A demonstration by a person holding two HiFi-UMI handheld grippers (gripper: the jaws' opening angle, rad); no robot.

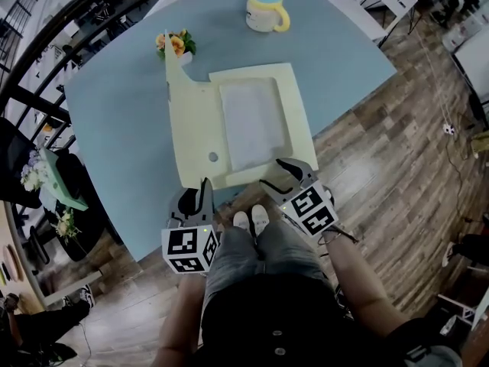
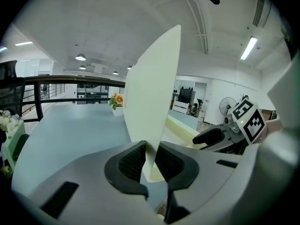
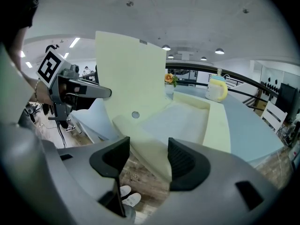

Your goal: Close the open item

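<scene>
One open box (image 1: 295, 112) on surface (image 1: 114, 121), left gripper (image 2: 149, 165) fingers pinching its one lid (image 2: 152, 93), right gripper (image 3: 147, 157) fingers wide, one mug (image 1: 267, 11), one flowerpot (image 1: 176, 45)

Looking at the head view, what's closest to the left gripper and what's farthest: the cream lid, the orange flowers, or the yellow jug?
1. The pale cream lid, pinched in the left gripper at the table's near edge.
2. The small pot of orange flowers, beyond the lid's far corner, on the left.
3. The yellow jug with a blue band, at the table's far end, right.
</scene>
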